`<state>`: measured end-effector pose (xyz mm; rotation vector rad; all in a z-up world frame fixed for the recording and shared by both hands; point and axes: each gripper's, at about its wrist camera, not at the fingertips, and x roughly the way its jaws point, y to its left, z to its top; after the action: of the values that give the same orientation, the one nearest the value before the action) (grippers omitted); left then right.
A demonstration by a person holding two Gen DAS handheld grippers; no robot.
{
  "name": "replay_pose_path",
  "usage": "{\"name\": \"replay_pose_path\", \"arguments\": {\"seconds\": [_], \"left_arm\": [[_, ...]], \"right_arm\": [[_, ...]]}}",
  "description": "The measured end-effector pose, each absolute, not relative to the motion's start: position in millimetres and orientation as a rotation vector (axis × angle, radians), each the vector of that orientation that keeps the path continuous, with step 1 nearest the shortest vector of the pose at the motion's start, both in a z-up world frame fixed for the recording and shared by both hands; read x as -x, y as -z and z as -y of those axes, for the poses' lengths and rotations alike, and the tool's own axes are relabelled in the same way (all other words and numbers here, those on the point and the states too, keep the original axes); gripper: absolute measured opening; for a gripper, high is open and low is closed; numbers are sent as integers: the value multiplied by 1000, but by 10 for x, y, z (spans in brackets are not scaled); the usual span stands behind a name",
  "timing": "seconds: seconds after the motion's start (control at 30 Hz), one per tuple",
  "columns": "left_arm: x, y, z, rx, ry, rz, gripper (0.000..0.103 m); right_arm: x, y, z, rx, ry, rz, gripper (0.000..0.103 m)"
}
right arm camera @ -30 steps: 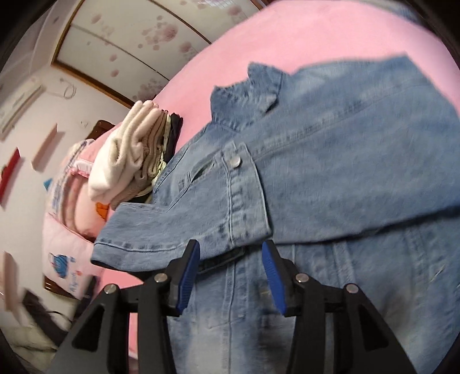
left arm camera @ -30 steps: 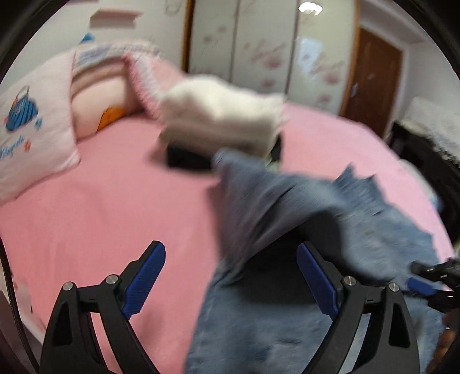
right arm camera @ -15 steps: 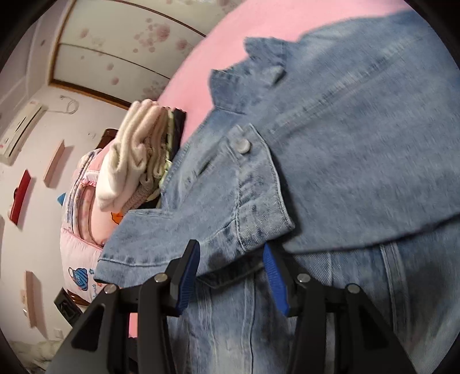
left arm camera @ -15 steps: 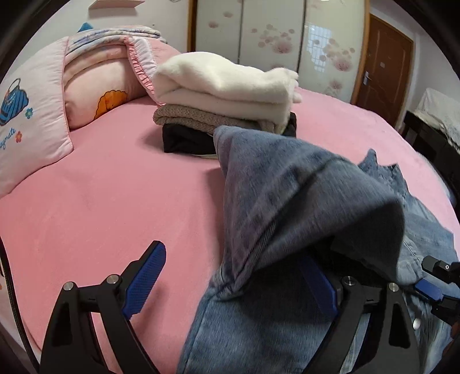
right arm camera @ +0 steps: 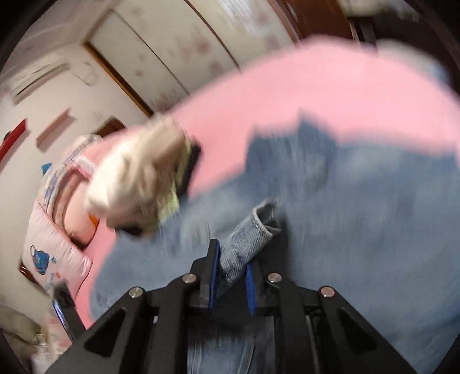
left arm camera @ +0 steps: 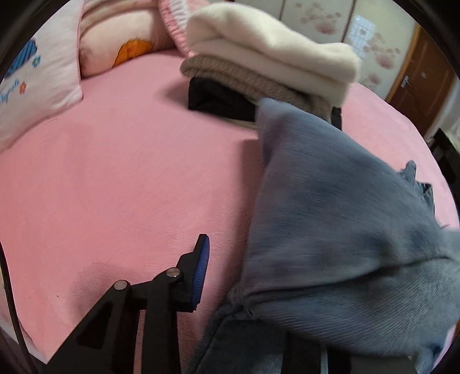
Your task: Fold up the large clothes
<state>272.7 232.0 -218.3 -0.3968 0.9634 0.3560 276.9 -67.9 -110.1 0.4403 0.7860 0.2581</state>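
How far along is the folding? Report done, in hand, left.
Done: a folded stack sits on the pink bed. In hand: the denim jacket; the right claw is closing on its cuff, the left claw is closing beside a raised fold, its visible pad not touching cloth. Left: the jacket lies spread and loose, so its folds and stacking remain.

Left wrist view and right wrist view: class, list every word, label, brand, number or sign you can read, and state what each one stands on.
Cursive blue script on the white pillow, under its blue bag drawing: cut off by the picture's edge and too blurred to read surely.
Denim jacket, folded clothes stack, wardrobe doors: no writing visible.
Right wrist view: motion-blurred throughout; nothing readable.
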Motion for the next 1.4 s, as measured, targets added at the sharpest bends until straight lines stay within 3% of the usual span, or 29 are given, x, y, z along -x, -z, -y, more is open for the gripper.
{"name": "replay_pose_path", "arguments": {"seconds": [0.1,0.23,0.33,0.5,0.57,0.6,0.63,0.77,1.03,1.4], "left_arm": [[-2755,2175,-2228,400,-299,-965,33],[-2803,2193,-1930,279,-272,-977,35],[-2840,2282,-1830,226,-270,-1009,35],[-2912,2355,-1782,126,-239,-1049,38],[-2896,2324,-1754,70,-202,-1068,46],[-2876,2301,-1757,59,-167,-1087,63],[-2830,2276,-1771,66,-113,-1104,70],[-2588,2115,-1819,80,88,-1130,70],[-2529,1687,-2209,212,160,-1057,74],[-3160,2303,-2275,322,119,-1241,73]], "right_arm": [[-2685,652,904,-408,-231,-617,15],[-2324,590,1081,-274,-76,-528,15],[-2061,949,1187,-197,29,-613,16],[-1955,1874,1274,-105,42,-923,21],[-1909,1896,1288,-123,32,-930,24],[-1913,1857,1324,-153,22,-934,26],[-1919,1826,1355,-176,14,-940,27],[-1892,1687,1626,-325,-48,-967,34],[-1828,1380,1959,-355,-36,-957,36],[-2736,2005,2191,-410,-119,-1089,36]]}}
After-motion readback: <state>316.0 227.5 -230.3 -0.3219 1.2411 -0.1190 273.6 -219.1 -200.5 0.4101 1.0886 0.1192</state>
